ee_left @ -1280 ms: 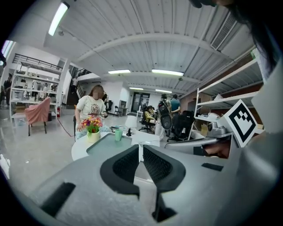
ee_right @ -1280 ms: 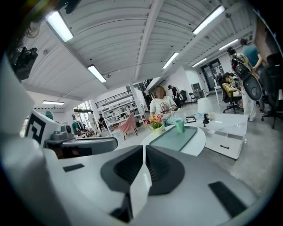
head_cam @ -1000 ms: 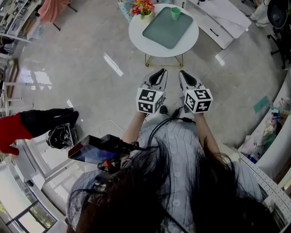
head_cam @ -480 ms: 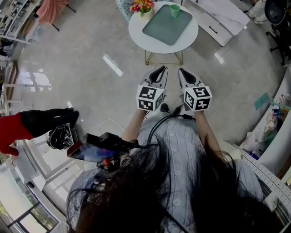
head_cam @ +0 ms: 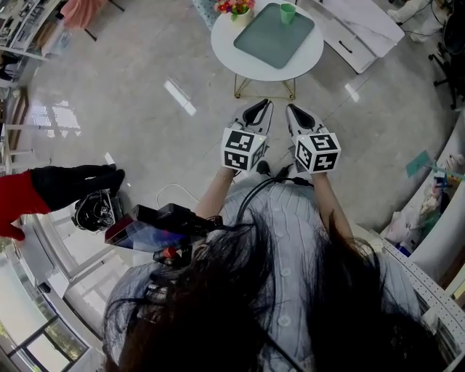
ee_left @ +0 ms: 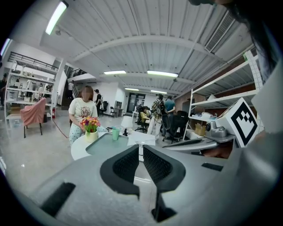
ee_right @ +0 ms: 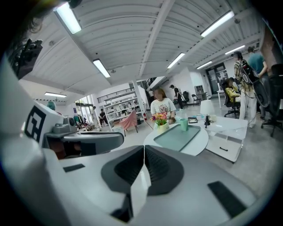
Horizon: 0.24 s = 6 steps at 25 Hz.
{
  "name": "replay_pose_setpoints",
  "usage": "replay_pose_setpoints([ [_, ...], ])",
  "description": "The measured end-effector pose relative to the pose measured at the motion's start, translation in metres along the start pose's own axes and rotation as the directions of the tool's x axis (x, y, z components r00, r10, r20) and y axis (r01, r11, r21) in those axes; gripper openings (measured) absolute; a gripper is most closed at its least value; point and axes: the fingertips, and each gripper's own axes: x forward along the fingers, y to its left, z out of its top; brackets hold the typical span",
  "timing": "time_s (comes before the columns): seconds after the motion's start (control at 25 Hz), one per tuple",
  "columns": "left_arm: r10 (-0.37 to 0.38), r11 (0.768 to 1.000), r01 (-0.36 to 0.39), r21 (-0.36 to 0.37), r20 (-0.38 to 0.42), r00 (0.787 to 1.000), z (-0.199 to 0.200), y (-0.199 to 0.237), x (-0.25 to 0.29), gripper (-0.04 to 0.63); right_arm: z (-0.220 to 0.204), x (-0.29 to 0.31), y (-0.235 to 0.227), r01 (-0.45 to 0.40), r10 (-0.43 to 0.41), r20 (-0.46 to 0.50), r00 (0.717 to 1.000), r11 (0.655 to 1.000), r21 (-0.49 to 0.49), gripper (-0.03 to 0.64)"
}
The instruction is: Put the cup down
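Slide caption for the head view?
Left gripper and right gripper, both shut and empty, face the round table; a green cup stands on its tray.

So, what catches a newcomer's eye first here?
The left gripper and right gripper, both shut and empty, point side by side at mid-frame. Beyond them a round white table bears a green tray, a green cup at its far corner, flowers beside it.

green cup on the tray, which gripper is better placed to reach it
Likely right: the green cup stands at the tray's far right corner, nearly straight ahead of the right gripper; the left gripper sits farther left. Both shut.
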Motion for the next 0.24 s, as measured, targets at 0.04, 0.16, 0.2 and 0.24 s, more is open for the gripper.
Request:
replay_pose_setpoints([
  [0.04, -0.002, 1.0, 0.002, 0.001, 0.002, 1.0, 0.0011, 0.0004, -0.0008, 0.02, 0.0008, 0.0, 0.0012, 0.001, -0.001, 0.0, 1.0, 1.0, -0.002, 0.034],
  [0.16, -0.008, 1.0, 0.008, 0.006, 0.004, 1.0, 0.0032, 0.0011, 0.0029, 0.02, 0.0024, 0.0015, -0.0014, 0.005, -0.005, 0.001, 1.0, 1.0, -0.004, 0.034],
  [0.2, -0.01, 1.0, 0.01, 0.007, 0.005, 1.0, 0.0036, 0.0014, 0.0051, 0.02, 0.0026, 0.0022, -0.0032, 0.007, -0.007, 0.002, 1.0, 1.0, -0.003, 0.034],
  [0.24, -0.012, 1.0, 0.012, 0.008, 0.006, 1.0, 0.0041, 0.0017, 0.0073, 0.02, 0.0028, 0.003, -0.0051, 0.009, -0.009, 0.002, 1.0, 1.0, -0.003, 0.034],
])
